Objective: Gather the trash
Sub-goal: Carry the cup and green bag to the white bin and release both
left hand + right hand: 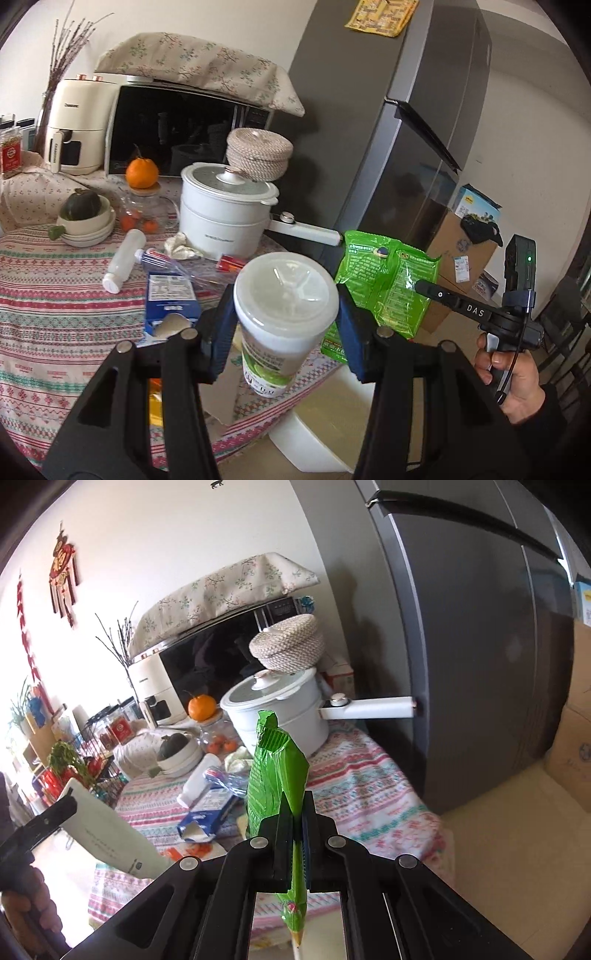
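Note:
My left gripper [286,325] is shut on a white plastic cup [284,317] with a clear lid and a lime label, held above the table's edge. The same cup [107,834] shows at lower left in the right wrist view. My right gripper [294,834] is shut on a crumpled green snack bag [275,775], which stands up between the pads; the bag [384,280] hangs just right of the cup in the left wrist view, with the right gripper [424,286] pinching it. On the patterned tablecloth [55,295] lie a torn blue carton [168,299], a white bottle [123,258] and clear wrappers [192,264].
A white electric pot [225,210] with a long handle, a woven basket [258,151], a microwave [184,129], an air fryer [79,125], an orange [141,172] and bowls [86,225] crowd the table's back. A grey fridge [388,129] stands right; cardboard boxes [465,251] beyond. A white bin [325,417] sits below.

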The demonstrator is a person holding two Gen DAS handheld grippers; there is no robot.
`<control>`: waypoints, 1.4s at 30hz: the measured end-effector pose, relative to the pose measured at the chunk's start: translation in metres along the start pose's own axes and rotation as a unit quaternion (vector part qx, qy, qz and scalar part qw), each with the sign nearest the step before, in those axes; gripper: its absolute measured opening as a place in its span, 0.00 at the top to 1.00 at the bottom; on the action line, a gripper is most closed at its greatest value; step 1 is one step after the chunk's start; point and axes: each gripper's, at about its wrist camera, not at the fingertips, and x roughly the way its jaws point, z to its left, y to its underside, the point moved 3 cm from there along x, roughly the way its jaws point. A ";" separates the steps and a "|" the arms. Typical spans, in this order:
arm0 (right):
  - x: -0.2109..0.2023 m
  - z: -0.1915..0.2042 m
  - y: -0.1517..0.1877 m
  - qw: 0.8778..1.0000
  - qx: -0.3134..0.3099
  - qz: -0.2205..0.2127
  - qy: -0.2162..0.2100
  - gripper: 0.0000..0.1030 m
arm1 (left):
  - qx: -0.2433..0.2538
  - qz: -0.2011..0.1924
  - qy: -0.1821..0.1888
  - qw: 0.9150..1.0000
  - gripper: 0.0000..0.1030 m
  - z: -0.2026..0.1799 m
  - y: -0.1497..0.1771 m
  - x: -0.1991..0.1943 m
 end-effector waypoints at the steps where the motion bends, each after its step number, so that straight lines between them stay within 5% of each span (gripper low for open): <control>1: -0.004 -0.006 0.003 1.000 -0.001 0.004 0.006 0.96 | 0.007 0.009 0.007 1.000 0.49 -0.009 0.004 0.006; 10: -0.027 -0.070 0.043 0.997 0.002 0.046 0.065 0.96 | 0.061 0.096 0.066 0.991 0.49 -0.079 0.067 0.070; 25: -0.007 -0.139 0.114 0.981 0.008 0.158 0.115 0.96 | 0.143 0.200 0.029 0.969 0.49 -0.115 0.180 0.149; 33: -0.004 -0.146 0.126 0.977 0.002 0.175 0.121 0.96 | 0.170 0.204 0.013 0.964 0.47 -0.115 0.191 0.153; 37: 0.000 -0.143 0.126 0.976 -0.001 0.180 0.121 0.96 | 0.176 0.195 0.007 0.965 0.34 -0.115 0.183 0.148; 42: 0.007 -0.141 0.129 0.973 -0.009 0.193 0.123 0.95 | 0.174 0.195 -0.009 0.965 0.29 -0.107 0.171 0.132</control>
